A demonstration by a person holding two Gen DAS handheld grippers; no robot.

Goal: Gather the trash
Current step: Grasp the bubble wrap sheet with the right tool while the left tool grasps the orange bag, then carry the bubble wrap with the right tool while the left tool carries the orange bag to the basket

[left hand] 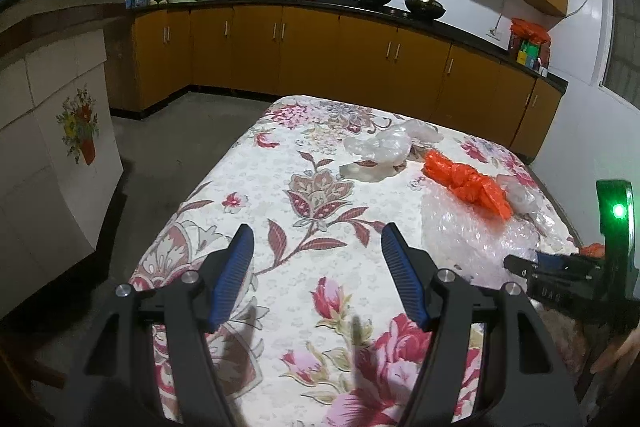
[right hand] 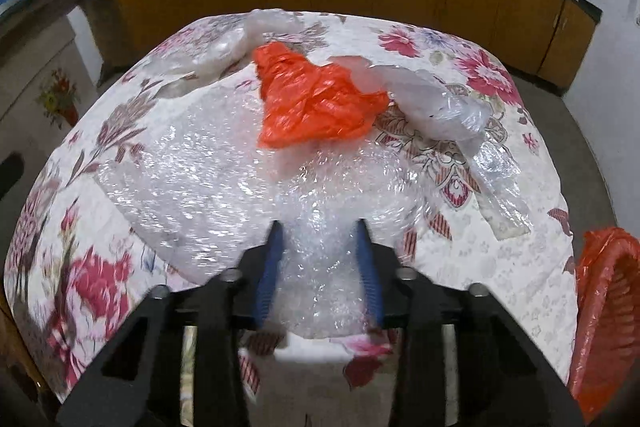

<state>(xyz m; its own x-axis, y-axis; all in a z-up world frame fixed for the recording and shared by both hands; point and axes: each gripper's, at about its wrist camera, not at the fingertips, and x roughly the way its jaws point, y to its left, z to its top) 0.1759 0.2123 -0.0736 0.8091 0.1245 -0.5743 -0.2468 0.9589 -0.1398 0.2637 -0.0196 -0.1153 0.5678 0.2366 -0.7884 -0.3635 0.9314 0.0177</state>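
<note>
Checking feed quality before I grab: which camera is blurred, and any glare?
Left wrist view: sharp, fisheye-bent; left gripper casts shadows on the tablecloth. Right wrist view: motion-smeared around the right gripper; bubble wrap glints.

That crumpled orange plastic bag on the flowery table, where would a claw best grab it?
By the bunched, raised ridge of the crumpled orange plastic bag, coming from above and the near side. Its folds stand up off the clear bubble wrap sheet, giving the right claw something to pinch.

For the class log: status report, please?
Left gripper open, empty. Right gripper open around bubble wrap. Orange plastic bag lies on it.
</note>
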